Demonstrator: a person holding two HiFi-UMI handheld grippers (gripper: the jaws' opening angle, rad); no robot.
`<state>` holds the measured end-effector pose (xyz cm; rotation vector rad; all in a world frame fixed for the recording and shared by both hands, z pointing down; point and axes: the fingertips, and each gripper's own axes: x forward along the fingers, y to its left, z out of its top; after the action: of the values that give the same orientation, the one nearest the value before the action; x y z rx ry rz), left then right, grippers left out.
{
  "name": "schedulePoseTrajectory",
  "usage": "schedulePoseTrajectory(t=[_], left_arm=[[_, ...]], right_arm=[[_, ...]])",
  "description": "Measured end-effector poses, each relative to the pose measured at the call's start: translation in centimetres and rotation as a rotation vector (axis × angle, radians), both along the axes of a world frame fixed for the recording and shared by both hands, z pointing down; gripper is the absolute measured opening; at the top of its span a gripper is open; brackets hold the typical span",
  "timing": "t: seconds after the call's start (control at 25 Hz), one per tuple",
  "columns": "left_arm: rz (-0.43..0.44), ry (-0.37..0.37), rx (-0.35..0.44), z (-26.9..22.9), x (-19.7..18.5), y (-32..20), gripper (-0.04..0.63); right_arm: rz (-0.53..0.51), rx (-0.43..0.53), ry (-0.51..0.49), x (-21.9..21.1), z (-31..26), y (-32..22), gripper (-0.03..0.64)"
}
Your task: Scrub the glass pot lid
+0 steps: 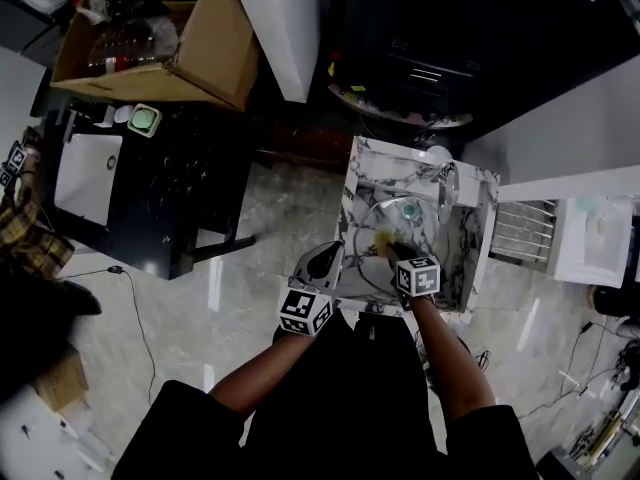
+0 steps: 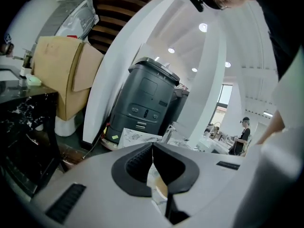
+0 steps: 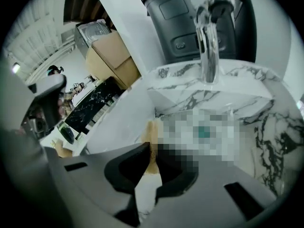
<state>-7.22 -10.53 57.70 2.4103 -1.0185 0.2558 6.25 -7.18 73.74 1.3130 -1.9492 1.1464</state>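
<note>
The glass pot lid (image 1: pixel 372 218), with a teal knob (image 1: pixel 409 209), lies tilted in the marble sink (image 1: pixel 352 180). My right gripper (image 1: pixel 393 253) is over the lid, shut on a yellow sponge (image 1: pixel 383 239) that rests on the glass. In the right gripper view the sponge (image 3: pixel 151 134) sticks out past the closed jaws of the right gripper (image 3: pixel 153 151), and a mosaic patch hides most of the lid. My left gripper (image 1: pixel 333 256) is at the sink's left edge by the lid's rim. Its jaws meet at the tips (image 2: pixel 152 148), with a pale, glassy edge showing in the gap behind them.
A chrome faucet (image 1: pixel 447 183) (image 3: pixel 207 37) stands at the sink's far right. A grey bin (image 2: pixel 147 103) is behind the sink. A black table (image 1: pixel 150 208) and cardboard box (image 1: pixel 170 48) are to the left, and a wire rack (image 1: pixel 520 233) is to the right.
</note>
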Motion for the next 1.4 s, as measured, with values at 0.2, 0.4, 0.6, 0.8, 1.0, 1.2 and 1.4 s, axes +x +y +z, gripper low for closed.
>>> schedulePoseTrajectory(t=[0.2,0.4,0.6,0.8,1.0,1.2,1.4], left_arm=[[0.079,-0.001,0.019,-0.1,0.7,-3.1,0.015],[0.143,0.012,0.059,-2.5,1.9,-2.6,0.015],[0.173,-0.003,0.165,-7.7,3.3,2.2,0.015],[0.132,0.028,0.237,-12.8,5.1,10.0,0.015],[0.147,-0.015,0.354,-15.0,7.4,19.1,0.015],[0.09,0.016,0.295,-15.2,9.5,27.7,0.015],[0.069,0.007,0.271,-15.7,10.1,35.5,0.015]], right_arm=[[0.138,0.169,-0.027,1.7,-7.2,1.0,0.055],[0.263,0.298,-0.024,2.9,-13.8,3.8,0.055],[0.314,0.458,-0.051,2.9,-20.4,7.6,0.055],[0.282,0.617,-0.053,3.9,-27.0,13.3,0.055],[0.235,0.715,-0.012,5.5,-31.3,20.9,0.055],[0.212,0.742,0.015,7.3,-32.1,29.7,0.055],[0.234,0.767,0.038,7.4,-33.0,36.3,0.055]])
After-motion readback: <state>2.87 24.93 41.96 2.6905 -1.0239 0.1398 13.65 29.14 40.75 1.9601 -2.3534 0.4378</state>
